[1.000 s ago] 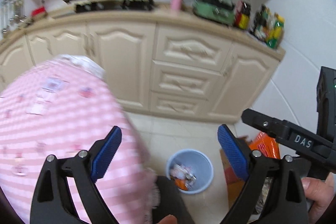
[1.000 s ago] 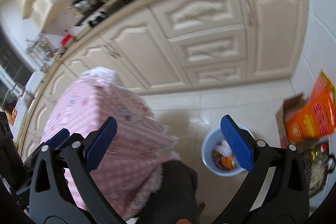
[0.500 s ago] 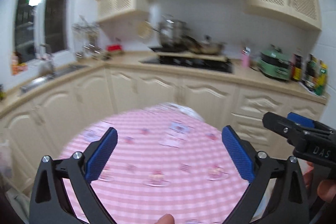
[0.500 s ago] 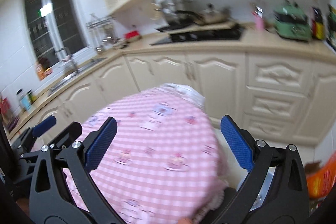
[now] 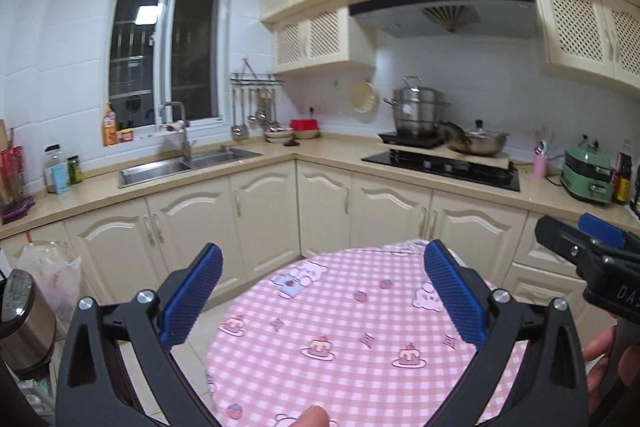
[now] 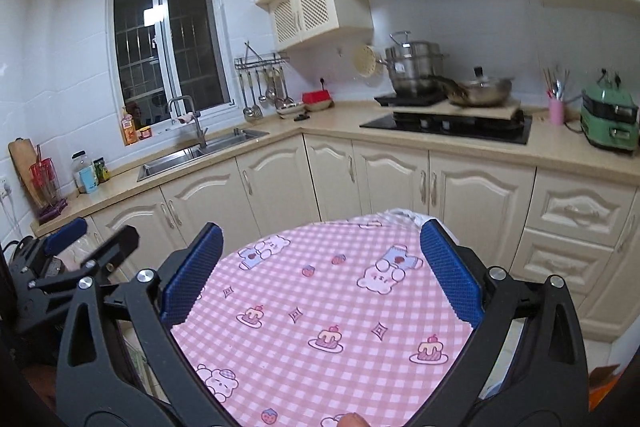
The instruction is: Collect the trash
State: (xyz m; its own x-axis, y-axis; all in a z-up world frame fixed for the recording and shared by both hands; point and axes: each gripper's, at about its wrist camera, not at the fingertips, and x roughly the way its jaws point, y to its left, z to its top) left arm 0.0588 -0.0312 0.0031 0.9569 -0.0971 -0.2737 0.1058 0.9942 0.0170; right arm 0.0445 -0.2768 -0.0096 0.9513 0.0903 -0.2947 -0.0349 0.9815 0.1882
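Zero trash visible on the table [image 5: 360,355] in either wrist view: the pink checked cloth with its cartoon bears and cakes shows bare from near edge to far edge. Left gripper [image 5: 324,301] sits above the table's near edge, jaws spread wide, nothing between the blue pads. Right gripper [image 6: 320,273] likewise above the near edge, jaws wide, empty. Each gripper shows at the margin of the other's view, so they sit side by side. No bin or loose rubbish is in frame, so I can't tell where the trash is now. A white plastic bag [image 5: 52,275] hangs by the cupboards well left of the table; contents unclear. My read: the tabletop part looks done, or nearly. What's left, if anything, lies off-frame.
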